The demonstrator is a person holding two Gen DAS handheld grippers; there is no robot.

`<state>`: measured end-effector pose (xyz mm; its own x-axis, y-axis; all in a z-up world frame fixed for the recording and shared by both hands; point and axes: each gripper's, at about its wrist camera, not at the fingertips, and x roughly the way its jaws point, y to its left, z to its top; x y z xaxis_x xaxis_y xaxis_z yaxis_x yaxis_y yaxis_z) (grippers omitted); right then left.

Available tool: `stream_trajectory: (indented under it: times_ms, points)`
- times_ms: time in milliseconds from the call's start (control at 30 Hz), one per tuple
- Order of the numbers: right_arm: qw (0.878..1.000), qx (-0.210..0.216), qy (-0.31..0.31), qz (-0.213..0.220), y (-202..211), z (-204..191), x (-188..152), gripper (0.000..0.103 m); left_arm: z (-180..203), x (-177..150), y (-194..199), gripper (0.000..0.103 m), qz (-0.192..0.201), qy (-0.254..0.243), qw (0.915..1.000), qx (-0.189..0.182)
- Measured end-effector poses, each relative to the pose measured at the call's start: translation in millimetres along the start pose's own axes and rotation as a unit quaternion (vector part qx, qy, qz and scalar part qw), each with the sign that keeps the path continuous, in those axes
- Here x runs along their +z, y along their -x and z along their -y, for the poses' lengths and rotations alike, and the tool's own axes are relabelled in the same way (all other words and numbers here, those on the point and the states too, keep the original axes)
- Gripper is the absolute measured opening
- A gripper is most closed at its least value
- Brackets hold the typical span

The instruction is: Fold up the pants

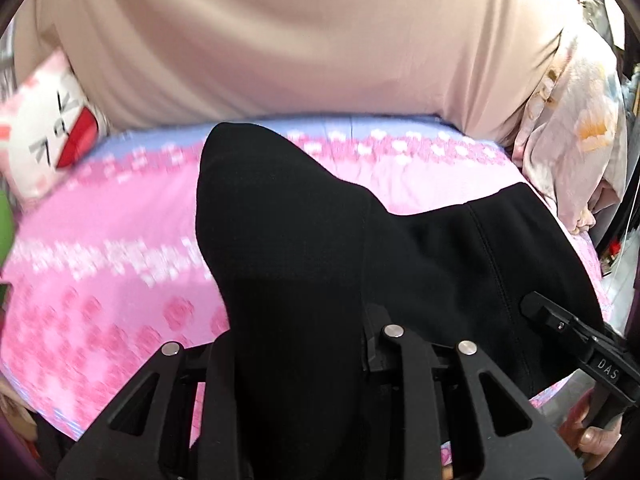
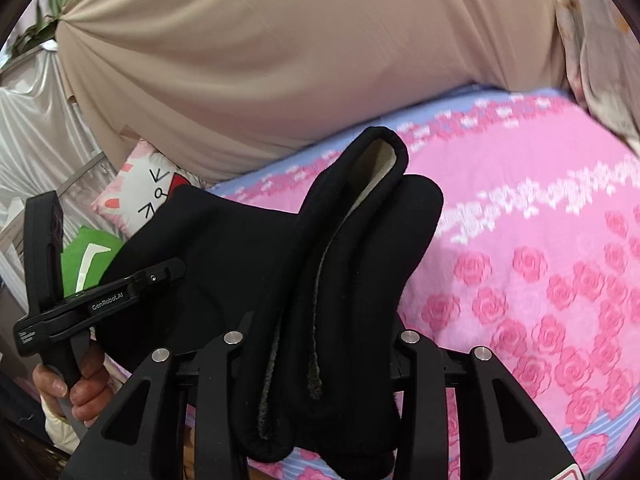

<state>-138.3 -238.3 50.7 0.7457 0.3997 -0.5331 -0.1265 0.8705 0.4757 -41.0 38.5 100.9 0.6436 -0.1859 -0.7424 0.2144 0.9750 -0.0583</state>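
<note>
bed: a pink rose-print sheet [image 2: 540, 280] covers it; a beige drape [image 2: 280, 60] hangs along its far side, and a cat-face pillow [image 2: 148, 196] sits at the far left with a green cushion [image 2: 86, 260] just in front of it.

pants: the black pants [image 1: 300, 240] are lifted off the sheet and hang between the two grippers; no part of them clearly shows lying flat on the bed.

long axis: the held edge stretches roughly left to right between the two grip points, while the loose cloth falls away forward and down from the cameras. In the right wrist view a pale lining shows inside a rolled edge, which I take for a waistband or a hem; I cannot tell which.

left gripper: the left gripper [image 2: 176, 268] is clamped on the left end of the cloth. In its own view the fabric fills the gap between the fingers and hides their tips.

right gripper: the right gripper [image 1: 532, 304] is closed on a thick bunched fold at the right end. In its own view the bundle passes straight between the fingers.

nearer hand: neither is nearer, since both already hold the pants at about the same height, one end each.

hands: the person's left hand [image 2: 76, 392] and right hand [image 1: 588, 436] each wrap a handle low in the other camera's view.

next move: in my judgement the fold depends on carrying both ends evenly forward over the sheet, so that the hanging part lays down straight and not skewed.

risk: the right-hand bundle is bulky, so a layer could slip out.
</note>
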Motion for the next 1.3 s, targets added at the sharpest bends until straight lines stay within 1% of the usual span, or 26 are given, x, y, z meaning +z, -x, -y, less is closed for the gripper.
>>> stream_trajectory:
  times_ms: [100,267,467,633,800,900,967,1100,1200,1300]
  points:
    - [1.000,0.001,0.010,0.019,9,-9,11,0.035,2,11,12,0.026,0.020,-0.008,0.9997,0.006]
    - [0.998,0.003,0.030,0.055,25,-24,35,0.035,-1,30,29,0.026,0.050,-0.008,0.9987,0.004]
    - [0.994,0.007,0.054,0.096,39,-42,65,0.035,-2,56,52,0.026,0.095,-0.012,0.9954,0.003]
    - [0.988,0.011,0.079,0.133,50,-58,96,0.035,-6,86,72,0.027,0.144,-0.016,0.9894,0.004]
    - [0.981,0.016,0.101,0.166,48,-71,127,0.035,-13,115,79,0.027,0.189,-0.017,0.9818,0.004]
    - [0.977,0.022,0.108,0.182,40,-75,147,0.035,-20,133,76,0.027,0.213,-0.013,0.9770,0.005]
    - [0.975,0.028,0.110,0.191,33,-77,158,0.036,-24,144,72,0.027,0.220,-0.009,0.9754,0.007]
    - [0.972,0.041,0.110,0.202,5,-71,183,0.036,-34,168,53,0.028,0.235,0.000,0.9720,0.009]
    - [0.974,0.051,0.097,0.199,-21,-59,198,0.036,-40,182,29,0.028,0.236,0.006,0.9716,0.012]
    - [0.976,0.053,0.087,0.194,-45,-48,208,0.036,-45,195,-3,0.028,0.224,0.012,0.9744,0.013]
